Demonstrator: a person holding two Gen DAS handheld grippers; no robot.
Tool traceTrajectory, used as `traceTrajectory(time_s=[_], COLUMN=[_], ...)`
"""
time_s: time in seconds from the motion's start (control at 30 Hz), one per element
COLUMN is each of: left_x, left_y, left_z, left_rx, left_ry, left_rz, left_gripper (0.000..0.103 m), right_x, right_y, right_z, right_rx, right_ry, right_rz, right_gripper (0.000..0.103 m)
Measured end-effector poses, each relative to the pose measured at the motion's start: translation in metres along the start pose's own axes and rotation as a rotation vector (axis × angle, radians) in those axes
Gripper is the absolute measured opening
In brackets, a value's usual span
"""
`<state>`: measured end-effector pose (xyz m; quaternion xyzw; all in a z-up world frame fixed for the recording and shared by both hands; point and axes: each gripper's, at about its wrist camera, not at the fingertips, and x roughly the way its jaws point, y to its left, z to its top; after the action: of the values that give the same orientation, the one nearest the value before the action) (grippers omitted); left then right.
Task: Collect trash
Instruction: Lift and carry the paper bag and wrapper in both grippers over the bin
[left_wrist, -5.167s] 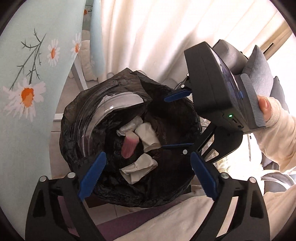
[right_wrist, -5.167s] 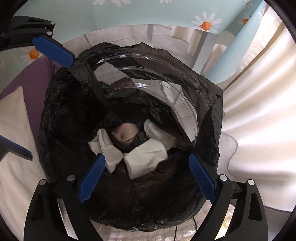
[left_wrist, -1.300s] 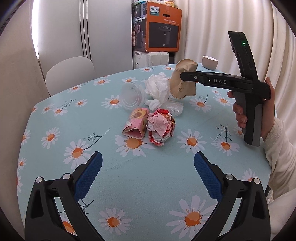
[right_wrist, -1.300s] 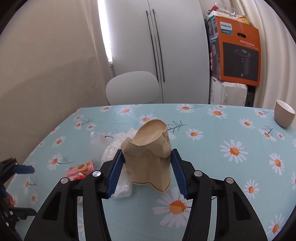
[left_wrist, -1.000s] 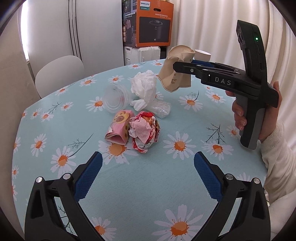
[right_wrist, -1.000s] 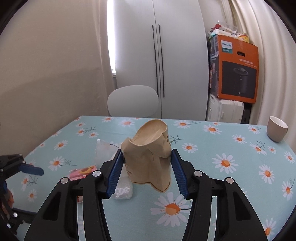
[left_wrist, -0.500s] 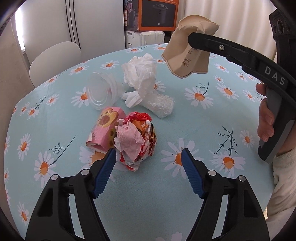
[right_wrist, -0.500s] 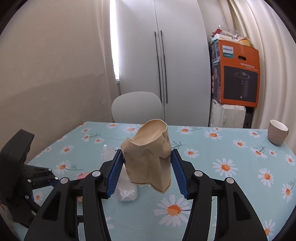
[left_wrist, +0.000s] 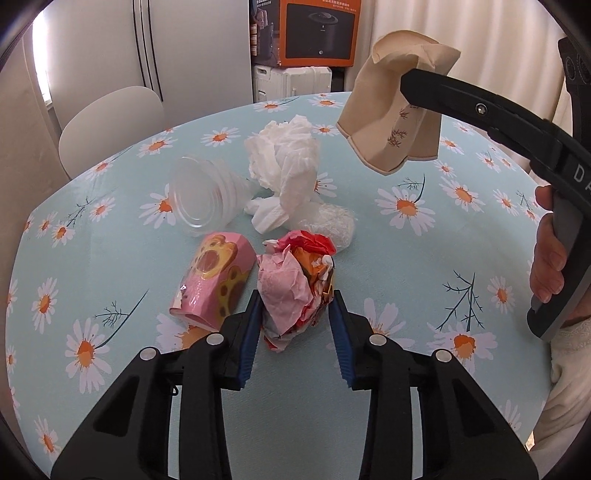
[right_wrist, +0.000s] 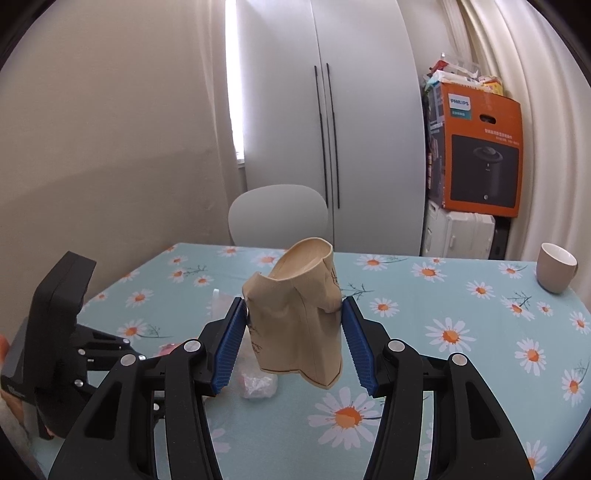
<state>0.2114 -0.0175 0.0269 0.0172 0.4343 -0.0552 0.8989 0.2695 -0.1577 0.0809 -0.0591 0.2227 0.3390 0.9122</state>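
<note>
A crumpled red and pink wrapper (left_wrist: 295, 280) lies on the daisy tablecloth (left_wrist: 406, 295). My left gripper (left_wrist: 295, 321) points down at it, its jaws closing, and the blue pads (left_wrist: 251, 325) touch the wrapper's two sides. My right gripper (right_wrist: 295, 332) is shut on a crushed beige paper cup (right_wrist: 299, 325) and holds it in the air above the table. In the left wrist view that paper cup (left_wrist: 395, 110) hangs at upper right under the right gripper's black finger (left_wrist: 480, 107).
Close behind the wrapper lie a pink bear-print cup (left_wrist: 214, 284), a clear plastic cup (left_wrist: 203, 199), a white tissue wad (left_wrist: 284, 162) and a clear film ball (left_wrist: 328, 221). A beige mug (right_wrist: 556, 271) stands far right. A white chair (left_wrist: 107, 125) is beyond the table.
My left gripper came forward and down to the wrapper, and its wide jaws drew in onto the wrapper's sides. The right gripper kept its hold on the paper cup.
</note>
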Motion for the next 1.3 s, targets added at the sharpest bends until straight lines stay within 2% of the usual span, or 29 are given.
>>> traceTrajectory(time_s=[0.23,0.47,0.67,0.83,1.03,1.2,1.3], left_x=[-0.016,-0.042,-0.073,-0.090,-0.097,-0.099,-0.100], left_y=[-0.001,0.000,-0.013,-0.035,-0.061,-0.072,-0.077], left_z=[-0.013,-0.021,-0.036,-0.051,-0.069,-0.079,-0.081], left_rx=[-0.004,-0.001,-0.004,0.046,0.129,0.123,0.123], left_ry=[-0.033,-0.087,-0.180,-0.213,-0.204,-0.196,-0.203], left_rz=[-0.006,-0.003,0.068,0.077,0.042,-0.100,-0.124], left_gripper=[0.037,0.037,0.037,0.037,0.038,0.038,0.038], right_x=[-0.002,-0.016,-0.035,-0.056,-0.084,-0.113,-0.131], right_y=[0.004,0.028,0.033,0.039,0.052,0.057,0.053], right_z=[0.002,-0.004,-0.008,-0.017,-0.035,-0.052,-0.058], right_rx=[-0.023,-0.096,-0.043,0.012,0.023,0.042,0.049], right_ry=[-0.003,-0.009,0.026,0.063,0.073,0.070,0.063], right_rz=[0.007,-0.019,0.041,0.050,0.034,-0.001,-0.038], right_gripper=[0.050,0.050,0.050,0.050,0.050,0.050,0.050])
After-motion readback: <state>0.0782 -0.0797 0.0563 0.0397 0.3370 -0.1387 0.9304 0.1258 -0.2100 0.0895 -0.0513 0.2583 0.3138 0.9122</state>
